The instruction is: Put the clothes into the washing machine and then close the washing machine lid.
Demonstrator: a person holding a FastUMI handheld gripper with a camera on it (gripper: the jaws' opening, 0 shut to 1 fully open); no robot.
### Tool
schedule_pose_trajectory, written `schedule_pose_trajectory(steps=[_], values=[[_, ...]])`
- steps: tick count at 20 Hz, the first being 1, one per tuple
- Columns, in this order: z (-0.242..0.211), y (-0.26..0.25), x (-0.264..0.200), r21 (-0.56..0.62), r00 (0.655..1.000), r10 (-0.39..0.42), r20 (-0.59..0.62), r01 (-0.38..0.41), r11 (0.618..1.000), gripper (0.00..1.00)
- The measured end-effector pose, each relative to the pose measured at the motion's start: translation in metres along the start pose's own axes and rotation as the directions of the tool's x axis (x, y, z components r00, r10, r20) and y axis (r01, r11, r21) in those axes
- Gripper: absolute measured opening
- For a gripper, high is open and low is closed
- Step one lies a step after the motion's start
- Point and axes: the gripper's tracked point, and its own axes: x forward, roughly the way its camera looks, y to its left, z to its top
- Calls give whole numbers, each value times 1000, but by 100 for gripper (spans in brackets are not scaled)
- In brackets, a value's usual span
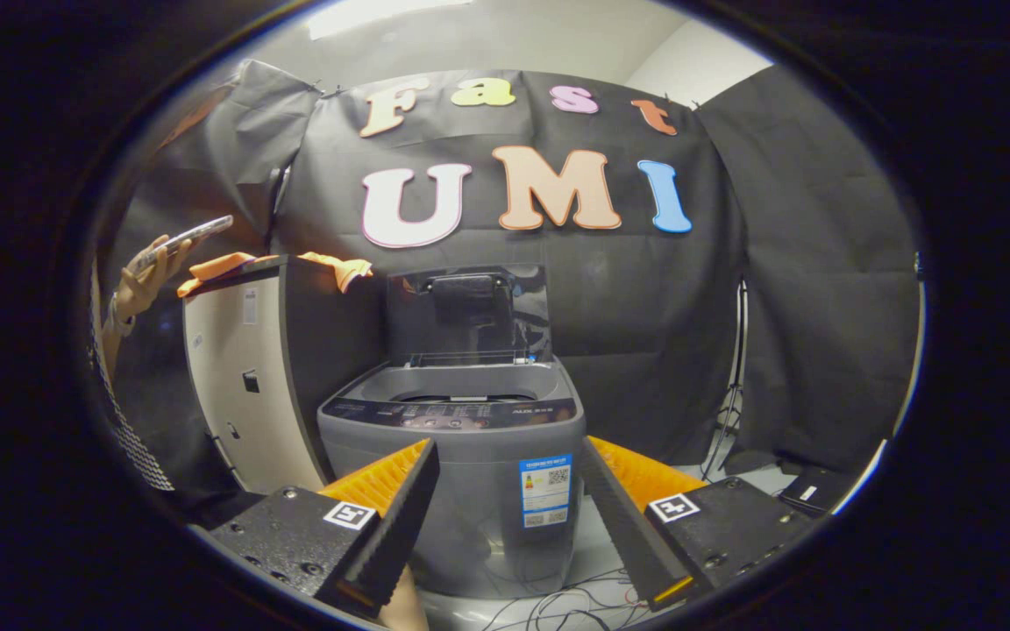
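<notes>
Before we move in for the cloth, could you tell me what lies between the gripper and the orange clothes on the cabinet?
In the gripper view, nothing blocks the way: the open gripper is empty, the orange clothes lie up on the cabinet, beside the washing machine.

Grey washing machine [470, 473], orange clothes [343, 267]

The washing machine [457, 473] stands on the floor, directly ahead of the gripper [505, 504], whose two fingers are spread wide apart with nothing between them. The machine's lid [468, 315] stands upright at the rear of the tub opening, against the booth wall behind it. To the left of the machine, close beside it, stands a taller cabinet [246, 386]. A cloth [233, 265] lies on top of the cabinet. Further left, a person's hand [144, 285] holds a phone [185, 238]. Cables [558, 605] lie on the floor before the machine. A stand [733, 394] rises to its right.
</notes>
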Motion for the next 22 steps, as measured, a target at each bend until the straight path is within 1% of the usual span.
schedule_pose_trajectory(steps=[4, 7, 9, 11, 13, 15, 17, 19, 21, 22], values=[[0, -2, 0, 27, 1000, 0, 1, 0, 1000, 97], [0, -2, 2, 18, 1000, -26, -4, 26, 1000, 97], [8, 18, 5, 0, 1000, 2, 7, -2, 1000, 97], [31, 45, 14, -14, 998, 48, 38, -47, 999, 97], [63, 73, 27, -41, 993, 90, 74, -88, 995, 97], [104, 116, 41, -90, 975, 184, 127, -173, 981, 97], [140, 155, 55, -132, 955, 255, 150, -236, 963, 97], [167, 204, 67, -135, 926, 345, 155, -326, 936, 97], [191, 255, 79, -123, 884, 439, 164, -423, 898, 97], [203, 279, 85, -125, 869, 466, 167, -450, 884, 98]])
